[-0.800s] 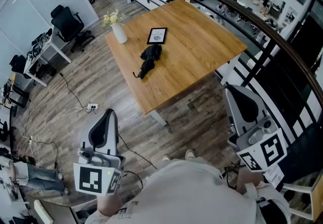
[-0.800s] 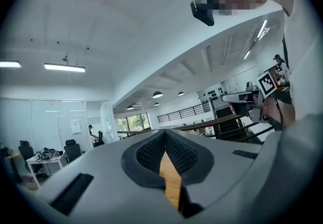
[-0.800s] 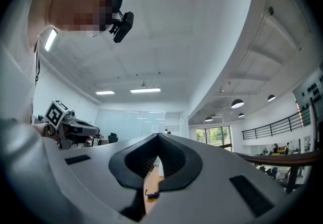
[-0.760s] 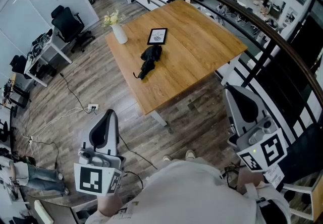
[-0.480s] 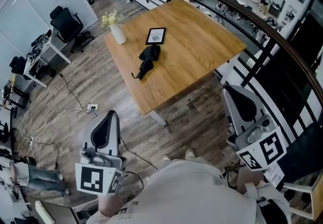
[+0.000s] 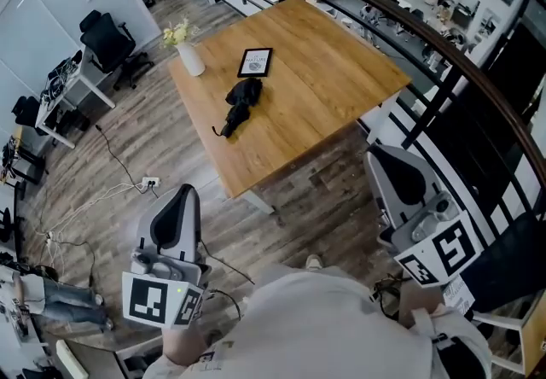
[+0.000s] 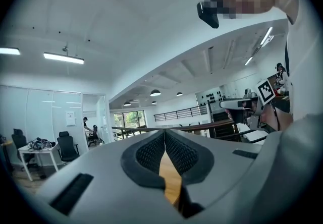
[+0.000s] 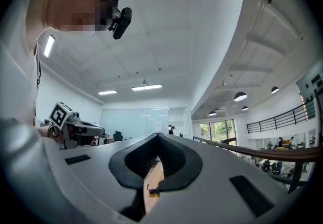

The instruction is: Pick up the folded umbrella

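1. Nearest to me was my own pale grey top (image 6: pixel 333 326), filling the bottom of the head view.
2. My left gripper (image 6: pixel 179 196) hung low on the left above the grey-brown plank floor (image 6: pixel 171 147), pointing about level. In the left gripper view its black ribbed pads (image 7: pixel 149 152) were pressed together at the tips. They were clenched on nothing, with only a sliver of wood showing through the gap beneath them.
3. My right gripper (image 6: pixel 381 160) hung on the other side, close by the dark curved railing (image 6: pixel 444 51). In the right gripper view its black pads (image 8: pixel 174 160) met at the tips in the same way, so it too was closed and empty.
4. A white socket strip (image 6: pixel 151 183) with trailing cables lay on the floor between the left gripper and the table.
5. The large square table of light wood (image 6: pixel 341 70) stood ahead, well apart from both grippers.
6. The folded black umbrella (image 6: pixel 238 106) lay on the left part of that tabletop, its thin end towards the near edge. Neither gripper was touching it.
7. Just past the umbrella lay a black-framed picture (image 6: pixel 255 62), flat on the wood. A white vase of pale flowers (image 6: pixel 190 59) stood upright at the table's far-left corner.
8. Farthest off, a black office chair (image 6: pixel 107 37) stood on the floor beyond the vase.
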Available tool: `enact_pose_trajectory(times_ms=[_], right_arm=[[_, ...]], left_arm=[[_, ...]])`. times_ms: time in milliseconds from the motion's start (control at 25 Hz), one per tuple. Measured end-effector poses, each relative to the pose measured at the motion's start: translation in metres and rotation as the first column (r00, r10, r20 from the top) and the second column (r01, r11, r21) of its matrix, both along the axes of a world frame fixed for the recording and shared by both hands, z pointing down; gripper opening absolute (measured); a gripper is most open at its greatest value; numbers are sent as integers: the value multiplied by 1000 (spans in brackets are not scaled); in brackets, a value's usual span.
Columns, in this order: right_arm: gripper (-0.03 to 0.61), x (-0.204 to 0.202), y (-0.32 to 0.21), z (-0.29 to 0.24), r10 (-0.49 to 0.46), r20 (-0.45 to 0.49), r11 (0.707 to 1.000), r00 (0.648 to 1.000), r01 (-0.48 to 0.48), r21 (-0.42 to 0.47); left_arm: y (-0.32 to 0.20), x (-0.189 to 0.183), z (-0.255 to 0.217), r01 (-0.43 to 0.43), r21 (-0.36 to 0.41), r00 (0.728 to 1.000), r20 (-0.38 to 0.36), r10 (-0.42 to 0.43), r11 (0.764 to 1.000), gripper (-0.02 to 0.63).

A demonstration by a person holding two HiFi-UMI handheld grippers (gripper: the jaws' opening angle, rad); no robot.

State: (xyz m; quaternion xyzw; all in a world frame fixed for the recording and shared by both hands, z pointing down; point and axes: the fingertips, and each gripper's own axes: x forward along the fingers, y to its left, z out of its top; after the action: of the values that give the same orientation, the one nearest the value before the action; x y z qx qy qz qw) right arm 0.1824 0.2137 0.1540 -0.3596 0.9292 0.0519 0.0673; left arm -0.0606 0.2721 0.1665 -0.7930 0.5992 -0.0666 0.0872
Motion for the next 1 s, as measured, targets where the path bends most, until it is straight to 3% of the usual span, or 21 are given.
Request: enact_pose_trajectory(times_ms=[80, 160, 200, 400, 760, 1000], right_arm=[[28, 2, -4, 1, -11, -10, 1000, 1000, 11, -1], [28, 2, -10, 8, -17, -16, 1000, 1000, 17, -15], [28, 1, -12, 13, -20, -16, 1000, 1000, 19, -25], [28, 2, -29, 28, -15, -33, 999, 999, 13, -48], [28, 3, -78, 32, 15, -79, 999, 997, -17, -33], [28, -18, -139, 40, 20, -115, 999, 993, -25, -47]], left_arm=[[-6, 3, -1, -10, -5, 1000, -24, 10, 1000, 29], [-14, 2, 3, -3, -21, 1000, -20, 2, 1000, 151], [-18, 0, 6, 9, -28, 1000, -9, -9, 1000, 178], [-41, -8, 5, 47, -22, 999, -7, -47, 999, 219], [-98, 0, 23, -7, -46, 1000, -18, 6, 999, 224], [-156, -19, 28, -23, -58, 999, -38, 20, 998, 224]])
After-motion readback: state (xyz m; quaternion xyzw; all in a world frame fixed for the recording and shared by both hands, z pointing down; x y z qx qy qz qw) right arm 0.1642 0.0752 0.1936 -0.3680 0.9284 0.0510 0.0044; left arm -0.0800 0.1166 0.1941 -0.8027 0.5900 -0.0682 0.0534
